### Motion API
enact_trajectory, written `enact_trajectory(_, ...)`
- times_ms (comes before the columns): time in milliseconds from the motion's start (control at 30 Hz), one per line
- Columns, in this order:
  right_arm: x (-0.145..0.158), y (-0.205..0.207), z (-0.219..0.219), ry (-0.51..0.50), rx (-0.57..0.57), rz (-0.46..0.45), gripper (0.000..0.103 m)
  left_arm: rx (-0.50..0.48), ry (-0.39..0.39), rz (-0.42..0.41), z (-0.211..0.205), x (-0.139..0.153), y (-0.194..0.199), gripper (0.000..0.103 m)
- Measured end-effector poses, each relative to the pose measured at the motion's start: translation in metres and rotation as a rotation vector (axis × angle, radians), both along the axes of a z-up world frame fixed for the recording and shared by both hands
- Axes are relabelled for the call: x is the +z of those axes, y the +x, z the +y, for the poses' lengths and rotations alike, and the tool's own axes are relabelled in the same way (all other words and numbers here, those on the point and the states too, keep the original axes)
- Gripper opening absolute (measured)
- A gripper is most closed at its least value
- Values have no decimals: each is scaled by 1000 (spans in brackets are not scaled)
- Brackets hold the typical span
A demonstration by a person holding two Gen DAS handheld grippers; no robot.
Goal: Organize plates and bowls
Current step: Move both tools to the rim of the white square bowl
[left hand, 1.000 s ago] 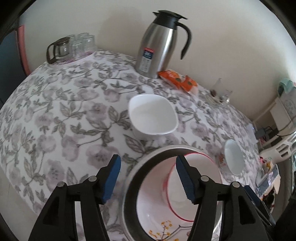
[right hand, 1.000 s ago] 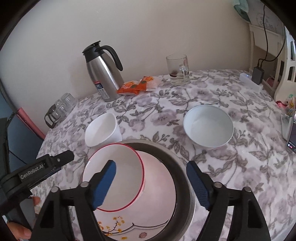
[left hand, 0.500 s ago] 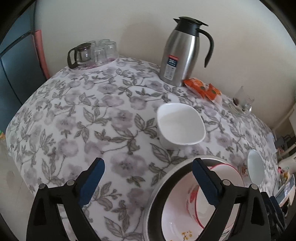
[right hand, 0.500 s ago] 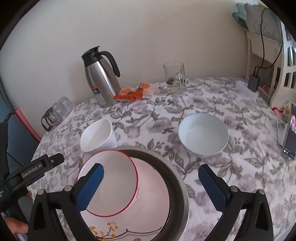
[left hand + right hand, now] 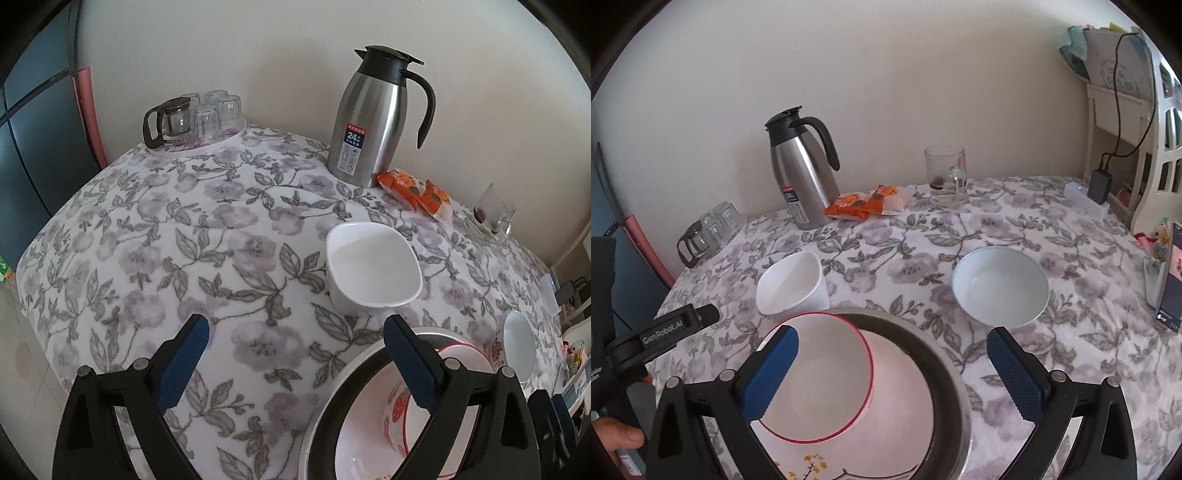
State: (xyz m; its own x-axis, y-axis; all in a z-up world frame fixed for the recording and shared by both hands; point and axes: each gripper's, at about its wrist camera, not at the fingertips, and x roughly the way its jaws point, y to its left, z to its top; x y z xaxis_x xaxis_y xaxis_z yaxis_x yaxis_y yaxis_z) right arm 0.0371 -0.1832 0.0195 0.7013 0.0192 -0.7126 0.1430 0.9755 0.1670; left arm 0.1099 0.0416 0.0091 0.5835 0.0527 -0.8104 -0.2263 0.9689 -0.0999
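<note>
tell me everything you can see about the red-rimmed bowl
The red-rimmed bowl is white inside, glossy like ceramic, with a strawberry print outside. It looks empty and leans tilted inside a larger flower-painted bowl, which sits in a metal basin. Neither open tool touches it.

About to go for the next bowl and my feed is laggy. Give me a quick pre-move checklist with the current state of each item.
1. Left claw open and empty: ok.
2. Right claw open and empty: ok.
3. Red-rimmed bowl set inside the metal basin: ok, though it leans against the wall.
4. Square white bowl upright, nothing inside: ok.
5. Round white bowl upright, apart from the basin: ok.
6. Room in the basin for both bowls: cannot tell.
</note>
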Motion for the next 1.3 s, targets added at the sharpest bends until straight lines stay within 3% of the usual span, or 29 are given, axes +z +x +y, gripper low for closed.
enact_trajectory(533, 11, 6, 5, 8, 8, -2, 103, 6, -92, -26, 15, 4, 15, 96)
enact_trajectory(767, 24, 19, 10, 34, 13, -8, 103, 15, -89, -49, 21, 7, 24, 96)
enact_trajectory(1067, 44, 45, 16, 63, 25, -27, 103, 95, -104, 17, 36, -10, 46, 96)
enact_trajectory(1300, 38, 61, 10, 115, 6, 1, 103, 132, -95, 51, 39, -14, 61, 96)
